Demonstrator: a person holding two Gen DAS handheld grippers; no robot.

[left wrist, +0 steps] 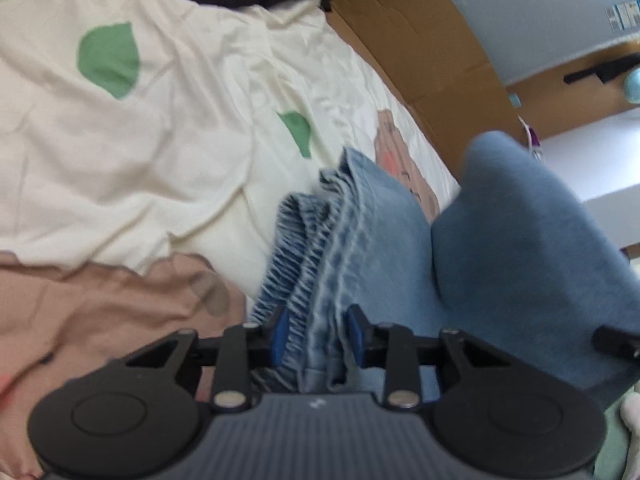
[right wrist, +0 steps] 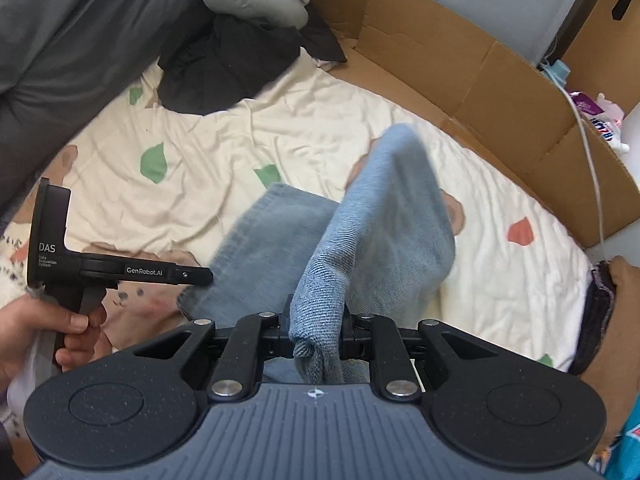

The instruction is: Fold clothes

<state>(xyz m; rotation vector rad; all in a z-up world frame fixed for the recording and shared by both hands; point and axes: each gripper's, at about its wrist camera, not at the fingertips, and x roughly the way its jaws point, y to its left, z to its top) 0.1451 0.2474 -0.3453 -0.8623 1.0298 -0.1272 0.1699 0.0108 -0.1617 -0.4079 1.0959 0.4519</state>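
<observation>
Jeans mid-fold, both grippers engaged.
Your left gripper point(left wrist: 316, 338) is clenched on the gathered waistband of the jeans point(right wrist: 276, 236); your right gripper point(right wrist: 316, 330) pinches a doubled fold of denim, lifted above the bedsheet point(right wrist: 400, 144). Judged: 1 fold under way. Next, lay both edges down level. Dark clothes point(right wrist: 224, 64) lie beyond.

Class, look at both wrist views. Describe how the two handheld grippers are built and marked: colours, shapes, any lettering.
Each gripper has a ribbed grey body flanked by two round black discs, with black linkage arms and silver rivets. The left gripper has blue pads on its fingers; the right gripper shows only black fingers. Seen from the side, the left one reads "DAS" and "GenRobot.AI" in white. No cables or sleeves are visible.
</observation>
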